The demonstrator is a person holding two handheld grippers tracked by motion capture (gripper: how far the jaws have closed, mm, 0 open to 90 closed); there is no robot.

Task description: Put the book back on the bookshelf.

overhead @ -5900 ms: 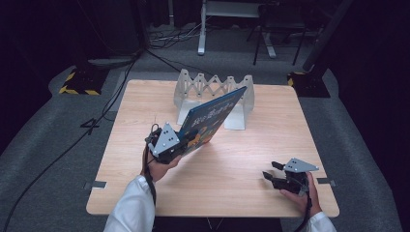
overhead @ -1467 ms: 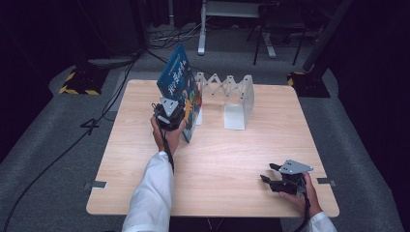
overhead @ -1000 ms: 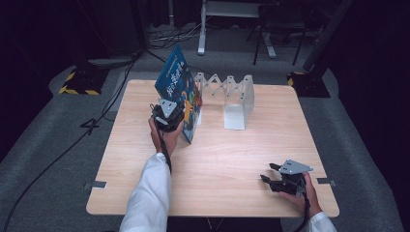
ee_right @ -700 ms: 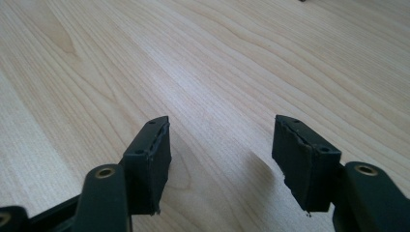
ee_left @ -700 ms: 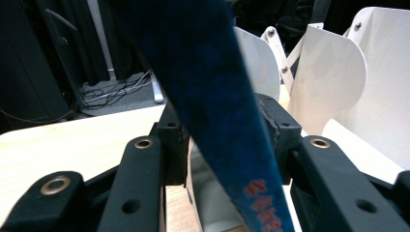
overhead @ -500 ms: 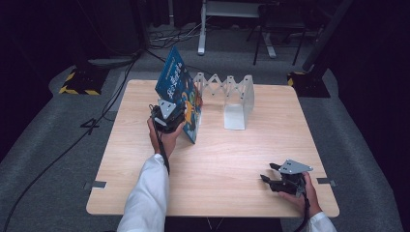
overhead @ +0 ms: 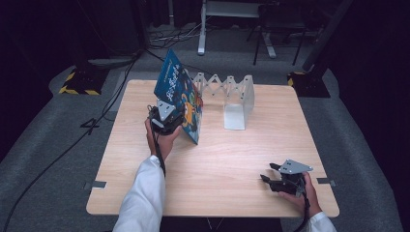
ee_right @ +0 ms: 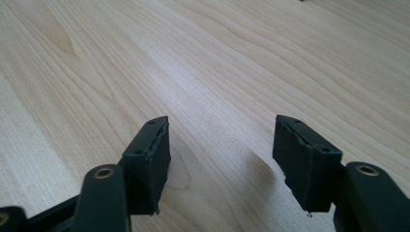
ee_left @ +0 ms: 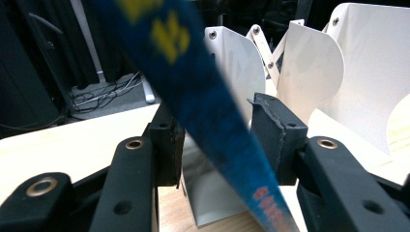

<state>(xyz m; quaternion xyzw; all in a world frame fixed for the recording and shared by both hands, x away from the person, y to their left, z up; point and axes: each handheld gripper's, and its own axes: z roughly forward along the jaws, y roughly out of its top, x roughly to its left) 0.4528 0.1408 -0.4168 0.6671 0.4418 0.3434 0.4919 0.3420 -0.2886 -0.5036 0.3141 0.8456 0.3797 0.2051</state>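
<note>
A thin blue picture book [overhead: 180,96] stands tilted on its lower edge at the left end of the white folding rack [overhead: 238,99]. It leans back and to the left. My left gripper [overhead: 165,117] is at the book's near edge. In the left gripper view the blurred blue book [ee_left: 212,111] runs slantwise between the jaws, which stand wide apart around it, so the left gripper [ee_left: 215,123] is open. White rack dividers [ee_left: 314,67] rise just behind. My right gripper [overhead: 269,174] rests low at the table's front right, and in its own view the right gripper [ee_right: 220,140] is open over bare wood.
The light wooden table [overhead: 232,159] has free room across its middle and front. Black cables [overhead: 111,106] trail over the grey floor at the left. A yellow-and-black striped base [overhead: 77,79] and stand legs [overhead: 203,38] sit beyond the far edge.
Since 5.9 s ago the book went from low and flat-tilted over the table's middle to upright at the rack's left end. Over the last second the left gripper drew back slightly. The right gripper stayed put.
</note>
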